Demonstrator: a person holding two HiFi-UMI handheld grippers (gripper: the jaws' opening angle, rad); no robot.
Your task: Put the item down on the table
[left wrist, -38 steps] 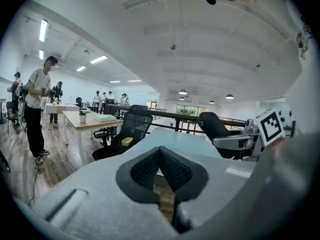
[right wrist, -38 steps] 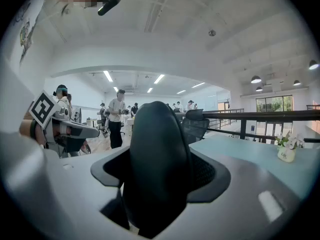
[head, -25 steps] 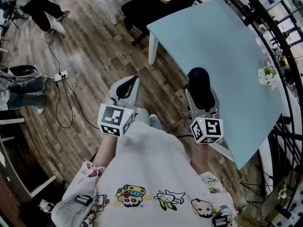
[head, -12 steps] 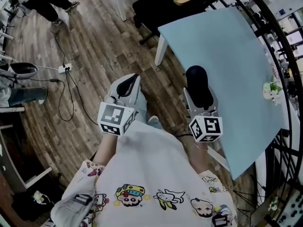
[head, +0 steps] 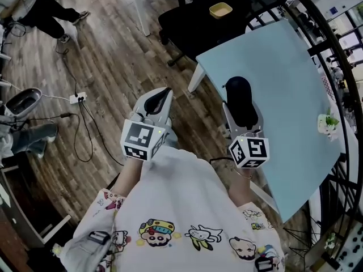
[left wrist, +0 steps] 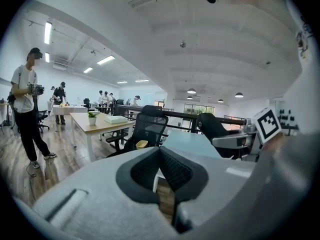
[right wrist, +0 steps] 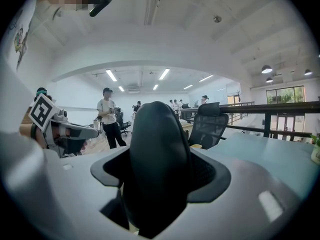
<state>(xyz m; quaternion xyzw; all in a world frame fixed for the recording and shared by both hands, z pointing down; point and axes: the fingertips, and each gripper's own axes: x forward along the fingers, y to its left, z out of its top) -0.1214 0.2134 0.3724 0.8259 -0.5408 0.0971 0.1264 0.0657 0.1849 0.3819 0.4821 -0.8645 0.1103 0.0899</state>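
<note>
Dark item [right wrist: 157, 154] gripped in near-level right hand-held gripper [head: 240, 107] over table [head: 283, 78]; left hand-held gripper [head: 158, 98] closed.

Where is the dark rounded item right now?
Head view, right side: the dark rounded item is clamped in the right gripper, above the near edge of the light blue table.

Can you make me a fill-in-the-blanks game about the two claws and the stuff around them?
1. The dark rounded item is gripped by the ____ claw.
2. The table below it is light ____.
3. The yellow bowl sits on a black ____.
4. The left claw is shut and holds ____.
Missing words: right; blue; chair; nothing.
</note>
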